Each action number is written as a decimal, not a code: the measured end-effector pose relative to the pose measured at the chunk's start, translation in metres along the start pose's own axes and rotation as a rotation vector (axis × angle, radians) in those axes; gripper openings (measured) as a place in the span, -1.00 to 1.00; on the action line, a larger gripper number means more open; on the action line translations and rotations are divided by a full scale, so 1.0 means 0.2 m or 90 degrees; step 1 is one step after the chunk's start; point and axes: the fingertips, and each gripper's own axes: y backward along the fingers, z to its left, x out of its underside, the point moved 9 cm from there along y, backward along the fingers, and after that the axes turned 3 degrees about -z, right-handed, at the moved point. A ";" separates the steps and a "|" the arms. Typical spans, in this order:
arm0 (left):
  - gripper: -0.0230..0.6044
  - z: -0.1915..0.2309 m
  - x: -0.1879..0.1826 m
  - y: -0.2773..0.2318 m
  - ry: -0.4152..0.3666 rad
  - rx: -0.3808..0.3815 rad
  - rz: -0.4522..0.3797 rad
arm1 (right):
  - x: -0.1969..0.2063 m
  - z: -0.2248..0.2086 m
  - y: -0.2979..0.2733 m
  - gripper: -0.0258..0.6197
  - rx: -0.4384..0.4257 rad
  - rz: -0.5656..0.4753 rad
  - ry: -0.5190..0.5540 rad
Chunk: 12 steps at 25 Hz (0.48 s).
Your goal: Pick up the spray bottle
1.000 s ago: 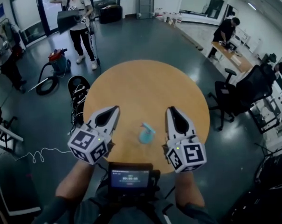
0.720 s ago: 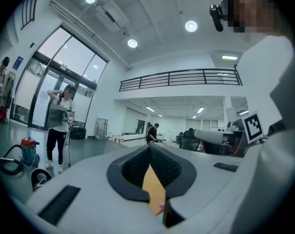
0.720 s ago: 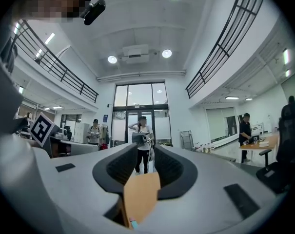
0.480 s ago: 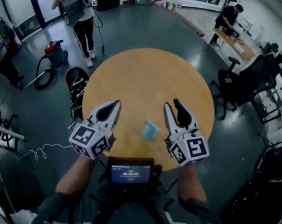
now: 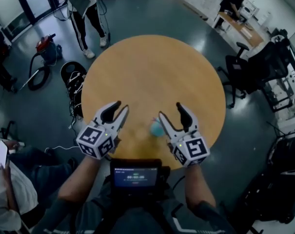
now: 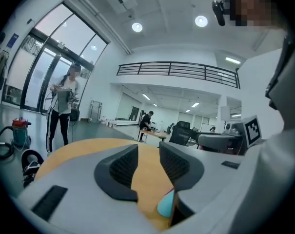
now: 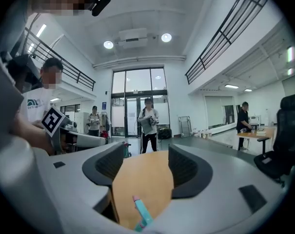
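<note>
The spray bottle is small and teal, and stands on the round wooden table near its front edge. My left gripper hovers to the bottle's left, its jaws opening with nothing between them. My right gripper is just right of the bottle, its jaws also opening and empty. In the left gripper view the gripper points across the table, and the bottle peeks out low behind the right jaw. In the right gripper view the bottle's nozzle shows low, in front of the gripper.
A person stands beyond the table at the far left, near a vacuum cleaner and coiled cables. Black office chairs stand to the right. A seated person is at the lower left. A small screen sits at my chest.
Both grippers have sunk toward the table and drawn nearer the bottle. Their jaws, shut a second ago, now stand apart.
</note>
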 end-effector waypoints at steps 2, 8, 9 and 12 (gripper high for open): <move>-0.40 0.02 0.07 -0.02 0.010 0.012 0.022 | 0.09 0.00 -0.01 0.07 -0.001 0.027 0.000; -0.34 0.04 0.28 -0.05 0.022 0.019 0.069 | 0.35 0.02 0.00 0.33 -0.011 0.093 0.001; -0.34 0.05 0.32 -0.06 0.024 0.016 0.077 | 0.38 0.02 -0.01 0.33 -0.008 0.101 -0.006; -0.34 0.07 0.42 -0.06 0.034 0.009 0.099 | 0.49 0.00 0.00 0.33 0.003 0.106 -0.026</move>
